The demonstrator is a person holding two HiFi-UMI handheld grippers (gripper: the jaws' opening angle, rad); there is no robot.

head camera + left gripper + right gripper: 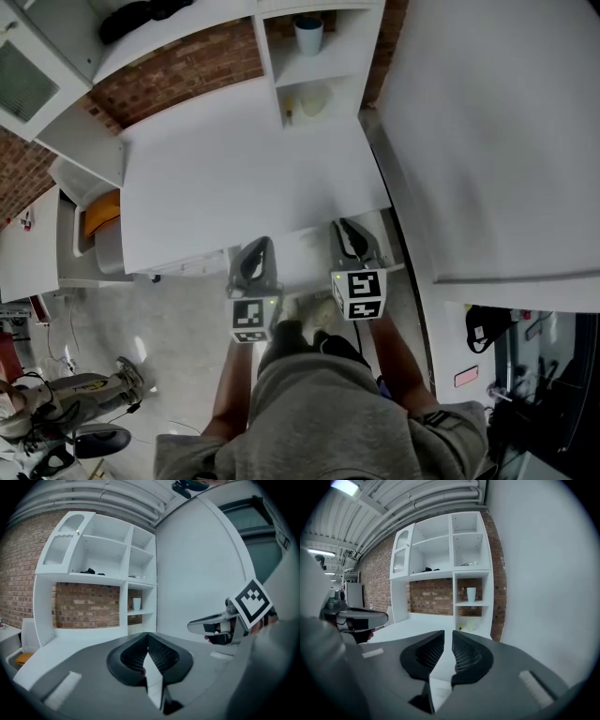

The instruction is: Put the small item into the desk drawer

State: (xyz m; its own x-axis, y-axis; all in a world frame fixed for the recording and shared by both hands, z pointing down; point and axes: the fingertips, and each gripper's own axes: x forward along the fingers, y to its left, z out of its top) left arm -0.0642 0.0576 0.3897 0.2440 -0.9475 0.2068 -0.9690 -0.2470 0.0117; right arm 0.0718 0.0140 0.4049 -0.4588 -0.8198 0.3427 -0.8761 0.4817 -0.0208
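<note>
Both tools are held at lower centre, at the front edge of the desk (234,178). Left gripper (259,246): jaws pressed together, empty. Right gripper (349,228): jaws a slit apart, empty. Small item: visible in no view, probably not yet collected.

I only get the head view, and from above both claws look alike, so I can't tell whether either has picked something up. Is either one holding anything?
Observer: Not the left one. In the left gripper view the left claw has its jaws meeting at the tips, with nothing between them.
Operator: And the right one?
Observer: Also empty. The right gripper view shows the right claw with a slim gap between its jaws and only the white desk behind that gap.
</note>
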